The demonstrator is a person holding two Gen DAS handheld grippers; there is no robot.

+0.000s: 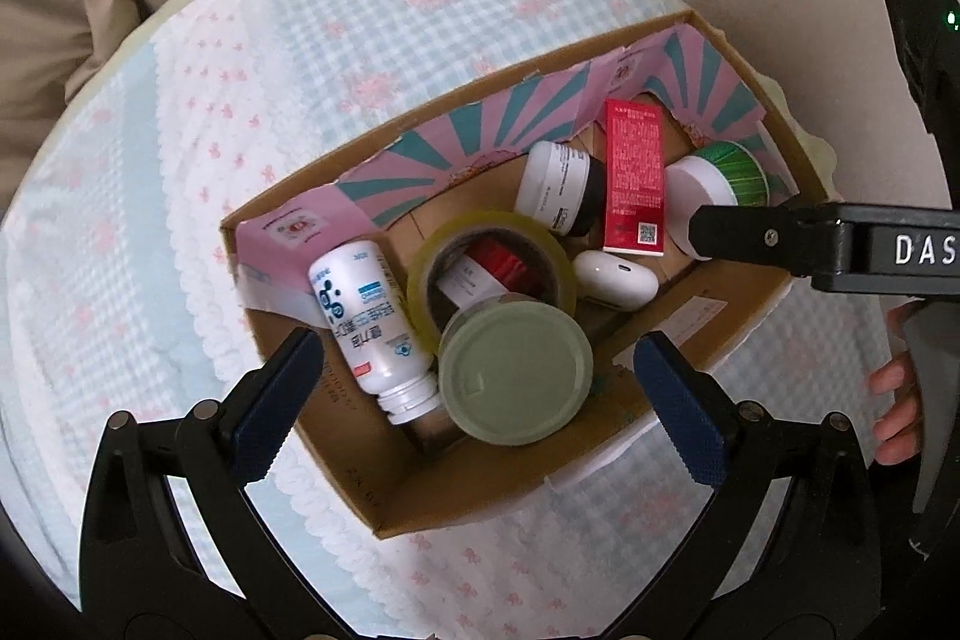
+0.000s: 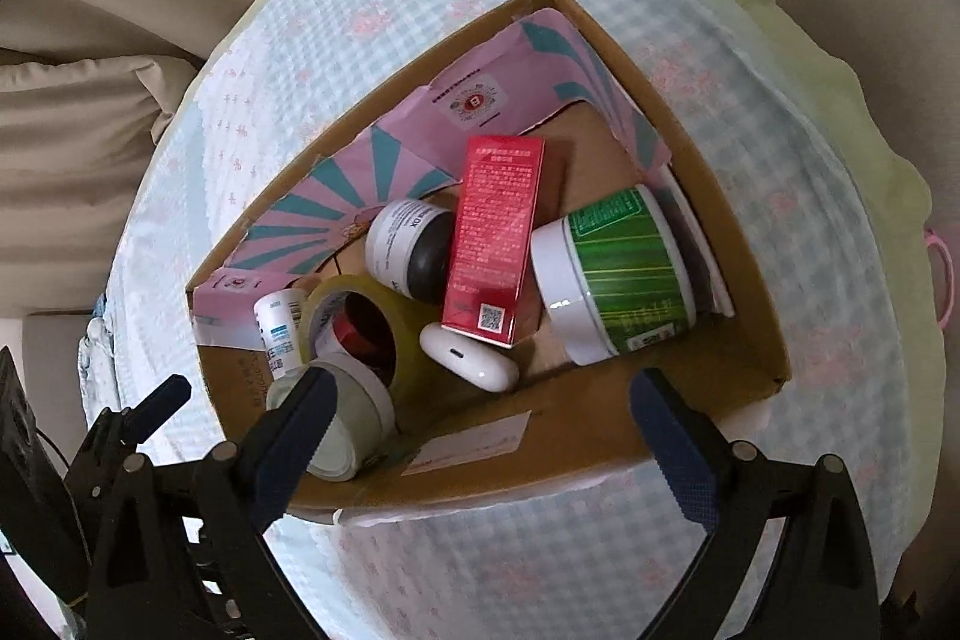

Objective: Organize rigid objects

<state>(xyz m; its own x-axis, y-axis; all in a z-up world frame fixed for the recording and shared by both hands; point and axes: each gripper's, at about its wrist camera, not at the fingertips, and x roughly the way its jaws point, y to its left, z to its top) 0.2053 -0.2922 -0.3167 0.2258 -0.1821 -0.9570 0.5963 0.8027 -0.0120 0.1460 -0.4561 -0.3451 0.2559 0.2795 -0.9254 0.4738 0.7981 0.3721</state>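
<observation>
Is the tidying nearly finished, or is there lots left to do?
It looks close to finished. The cardboard box already holds a red carton, green tub, tape roll, white bottle and jars. Both the left gripper and the right gripper are open and empty. Nothing loose shows on the checked cloth.

Cardboard box (image 2: 606, 451) full of containers

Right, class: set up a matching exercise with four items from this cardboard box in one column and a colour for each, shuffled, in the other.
Things:
1. carton
2. tape roll
3. earbud case
4. label of the big jar

Colours:
a. plain white
b. green
c. red
d. yellowish, see-through

Pairs: 1-c, 2-d, 3-a, 4-b
</observation>
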